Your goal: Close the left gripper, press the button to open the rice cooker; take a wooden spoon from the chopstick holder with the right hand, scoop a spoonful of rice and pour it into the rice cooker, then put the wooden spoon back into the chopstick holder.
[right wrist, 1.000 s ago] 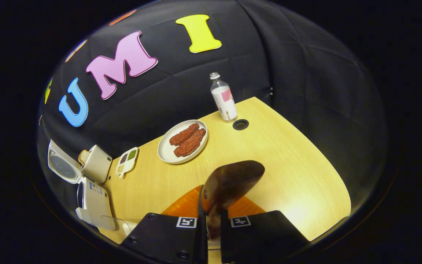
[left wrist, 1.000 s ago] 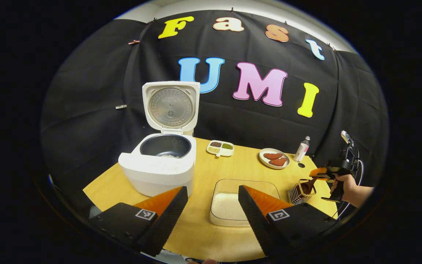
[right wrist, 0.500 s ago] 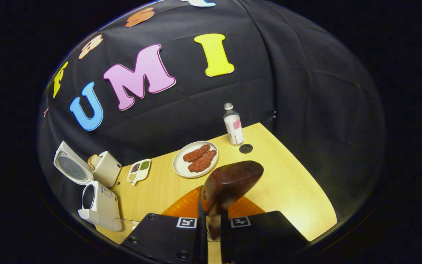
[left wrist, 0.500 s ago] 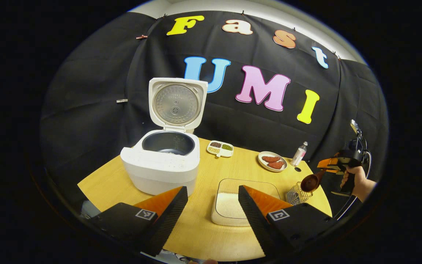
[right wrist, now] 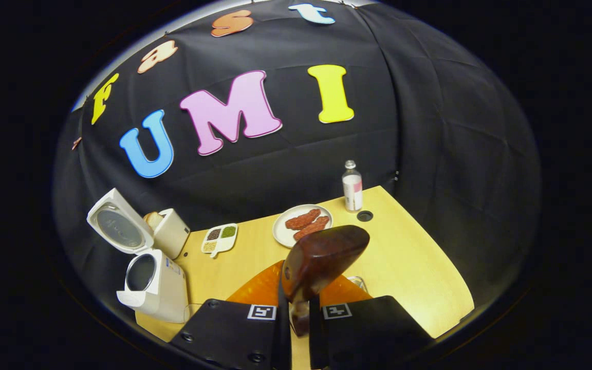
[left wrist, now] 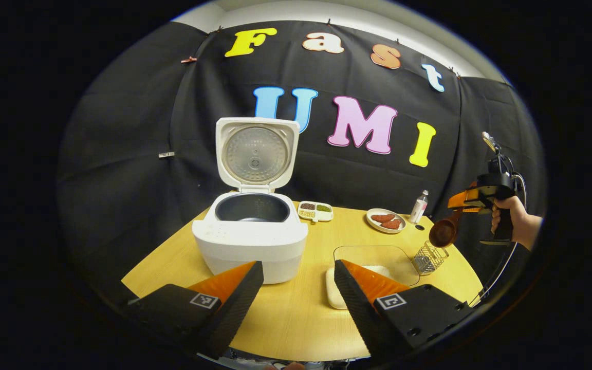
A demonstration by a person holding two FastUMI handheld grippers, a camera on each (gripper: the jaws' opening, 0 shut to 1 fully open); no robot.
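The white rice cooker stands open on the wooden table, lid upright, dark pot inside. A clear glass dish of rice lies to its right, partly behind my left gripper's finger. My left gripper hovers open above the table's near edge, holding nothing. In the right gripper view, my right gripper is shut on the handle of the dark wooden spoon, bowl pointing forward. In the left gripper view, the spoon hangs in the air above the wire chopstick holder, held by the right gripper in a hand.
A plate of red meat pieces, a small bottle, a divided tray of grains and a beige toaster sit along the table's back. The open cooker is at the far left there. A round hole lies beside the bottle.
The right gripper has risen with the spoon, lifting it clear of the chopstick holder. The left gripper stays open, its view shifted slightly so the cooker sits nearer the middle.
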